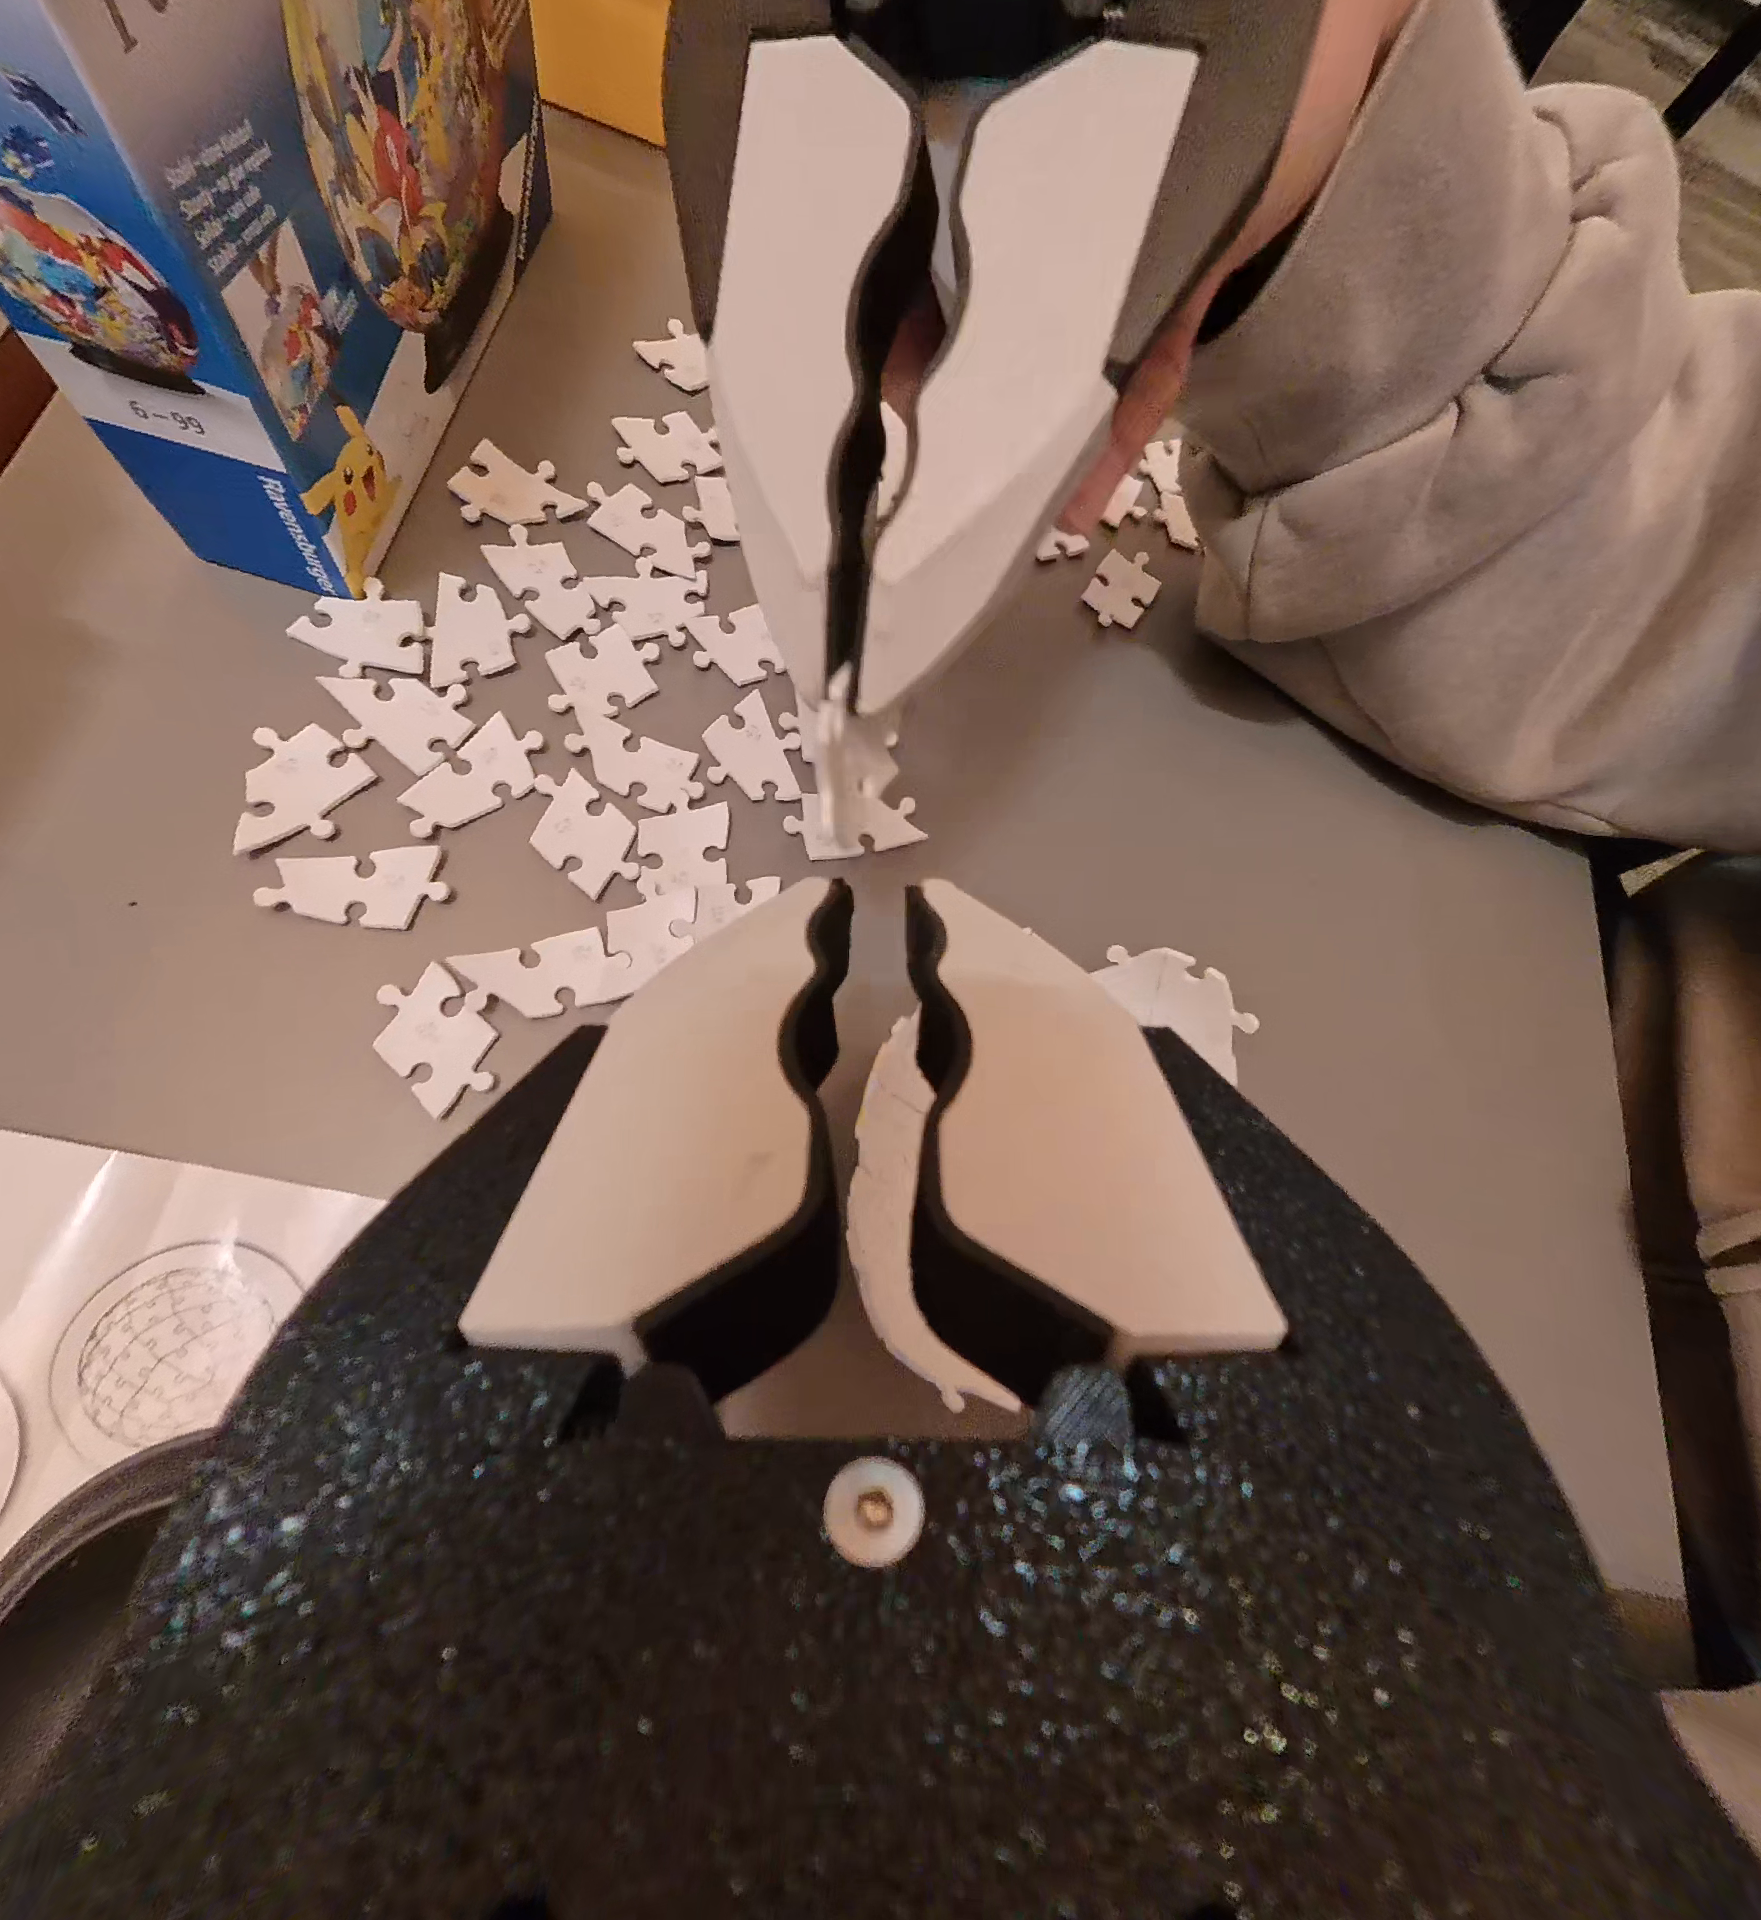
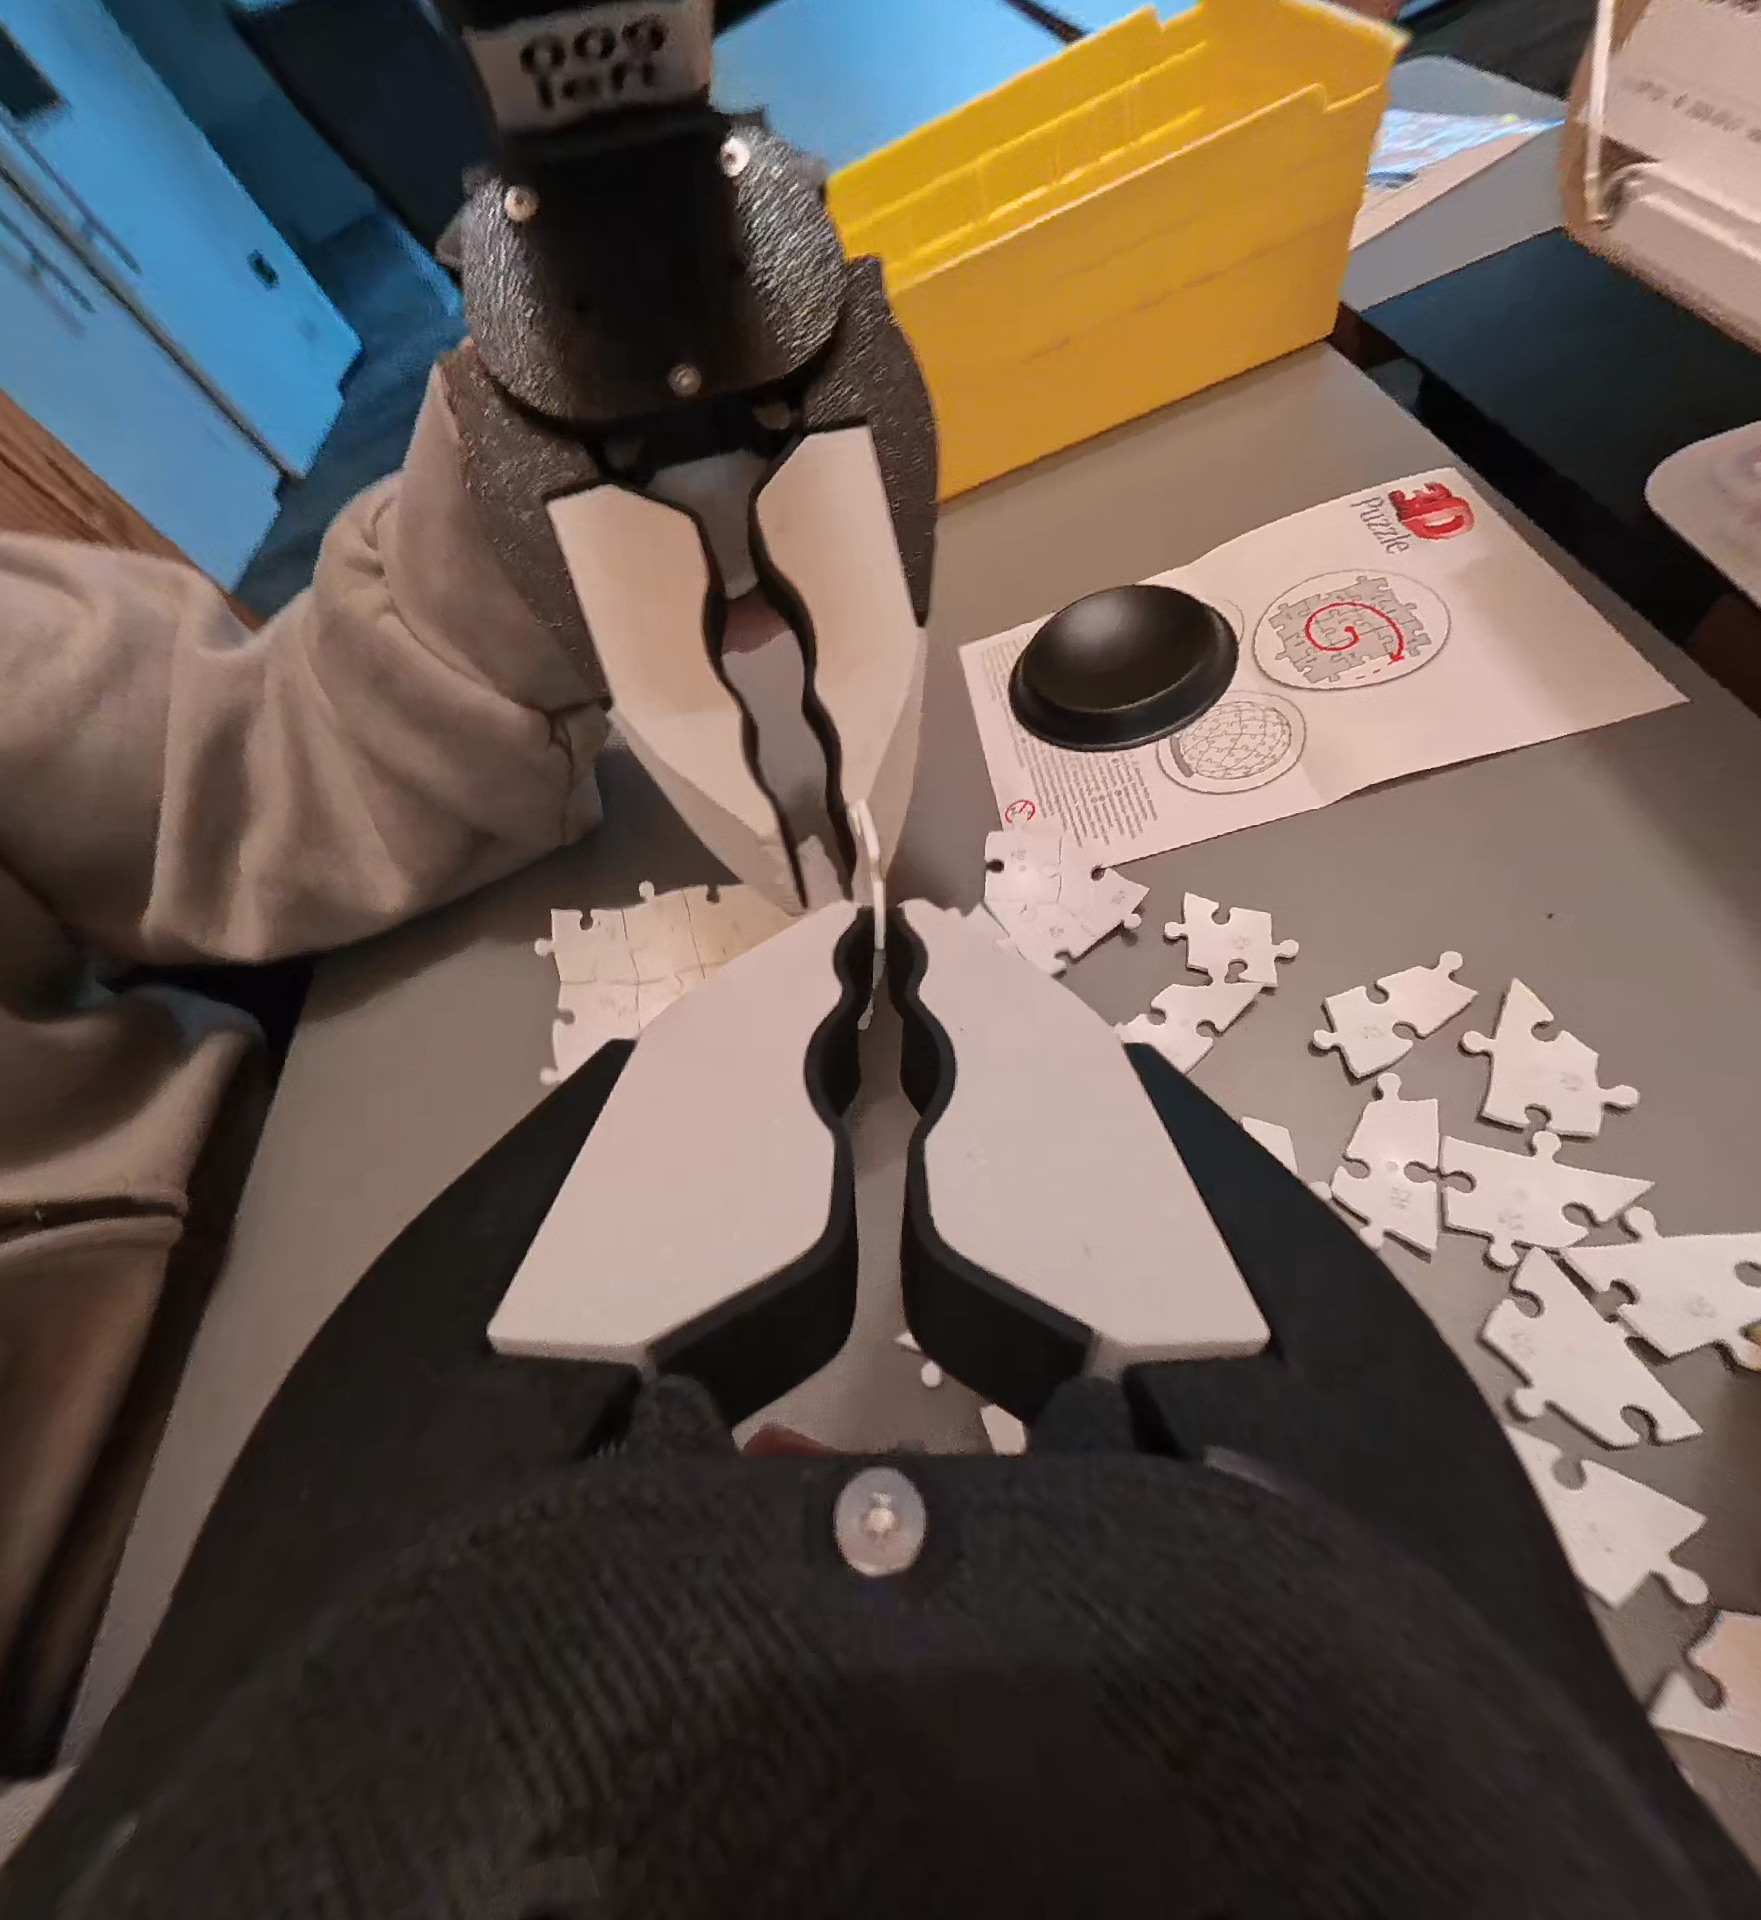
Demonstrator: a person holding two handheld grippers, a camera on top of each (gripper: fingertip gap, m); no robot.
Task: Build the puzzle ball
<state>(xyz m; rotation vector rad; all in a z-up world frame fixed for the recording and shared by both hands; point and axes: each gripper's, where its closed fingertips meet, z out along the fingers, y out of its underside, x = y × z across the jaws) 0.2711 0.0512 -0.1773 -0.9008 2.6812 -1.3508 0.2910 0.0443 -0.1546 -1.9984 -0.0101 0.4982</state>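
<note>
**Puzzle ball: one curved patch joined, one piece in the right claw**

Puzzle shell [image 1: 881,1195], a thin, curved patch of joined white pieces, sits at my left claw [image 1: 874,899]. Its knobbed edge runs up between the two fingers and leans on the right-hand black wavy pad. The rest fans out beyond that finger onto the grey table [image 1: 1219,935]. I see a clear gap between the jaws, so the left claw stands apart and is not pinching the shell.

My right claw [image 2: 881,920] comes in tip to tip with the left. Its jaws are pressed on a single flat piece [image 2: 871,883], held edge-on and upright just above the table, close to the shell's rim.

Loose pieces [image 1: 585,727] lie blank side up in a scatter of tabbed wedges, beside a glossy blue box [image 1: 232,260]. A smooth black dished stand [image 2: 1120,665] rests on a paper leaflet [image 2: 1427,665], with a yellow plastic bin [image 2: 1115,260] behind. Soft beige fleece sleeves [image 1: 1478,468] cover both arms.
</note>
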